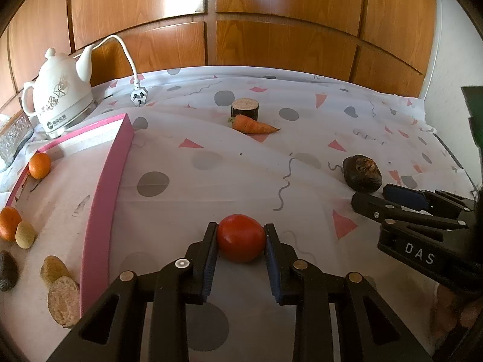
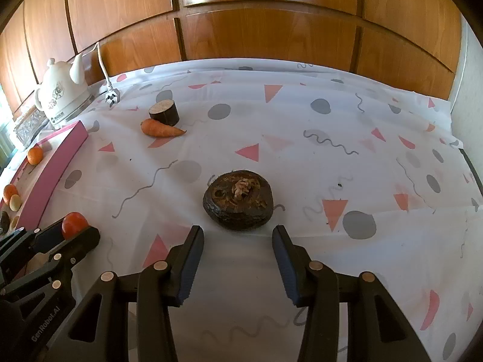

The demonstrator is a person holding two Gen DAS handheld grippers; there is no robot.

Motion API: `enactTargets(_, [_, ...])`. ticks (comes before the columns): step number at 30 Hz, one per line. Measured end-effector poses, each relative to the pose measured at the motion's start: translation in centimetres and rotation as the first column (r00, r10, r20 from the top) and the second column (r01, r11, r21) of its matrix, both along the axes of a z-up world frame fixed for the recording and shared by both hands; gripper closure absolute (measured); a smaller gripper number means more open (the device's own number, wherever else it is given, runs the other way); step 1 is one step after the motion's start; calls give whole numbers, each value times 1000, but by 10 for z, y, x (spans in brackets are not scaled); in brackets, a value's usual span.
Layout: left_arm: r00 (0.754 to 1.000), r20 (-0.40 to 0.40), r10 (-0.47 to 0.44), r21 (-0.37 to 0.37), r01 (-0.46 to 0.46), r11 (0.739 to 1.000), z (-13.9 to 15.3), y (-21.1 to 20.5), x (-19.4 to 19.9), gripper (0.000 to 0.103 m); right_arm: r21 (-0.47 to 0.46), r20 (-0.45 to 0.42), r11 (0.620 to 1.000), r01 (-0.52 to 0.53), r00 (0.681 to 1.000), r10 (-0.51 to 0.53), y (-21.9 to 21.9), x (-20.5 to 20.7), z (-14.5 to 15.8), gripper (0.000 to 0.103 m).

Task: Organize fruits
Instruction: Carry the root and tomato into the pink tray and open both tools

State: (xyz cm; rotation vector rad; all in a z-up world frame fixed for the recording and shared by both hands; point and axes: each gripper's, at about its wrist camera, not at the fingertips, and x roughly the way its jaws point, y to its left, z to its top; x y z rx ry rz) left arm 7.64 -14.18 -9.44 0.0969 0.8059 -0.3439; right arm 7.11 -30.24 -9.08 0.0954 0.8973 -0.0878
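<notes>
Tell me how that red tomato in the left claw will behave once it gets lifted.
The tomato looks smooth and glossy, so it may slip. It is round, so it would likely roll if dropped. The left claw pinches only its sides, so hard squeezing might bruise it.

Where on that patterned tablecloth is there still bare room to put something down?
The widest free patch lies right of the dark brown lumpy root, out to the tablecloth's right edge. Another sits between the orange carrot and that root. Inside the pink-rimmed tray the near end is crowded with fruit; its middle is bare.

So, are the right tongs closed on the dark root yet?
No, the right tongs stand open, with the dark root just beyond their tips, untouched.
</notes>
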Motion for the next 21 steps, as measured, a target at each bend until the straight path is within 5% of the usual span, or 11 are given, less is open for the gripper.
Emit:
enactTargets(3, [1000,-3,-1,-9,1,1000,0,1,0,73,0,-14,1000,-24,1000,24,4,7,1,40])
enactTargets(11, [1000,-9,-2,-22,1,1000,0,2,1,73,-54,-35,998,-20,999,18,14,32,0,39])
enactTargets(14, [1000,-10,-2,-23,2,1000,0,2,1,73,-48,-29,999,-26,999,25,15,36,0,55])
enactTargets(21, [1000,-16,-4,-25,4,1000,1,2,1,73,-29,-22,999,-32,999,32,14,32,2,56])
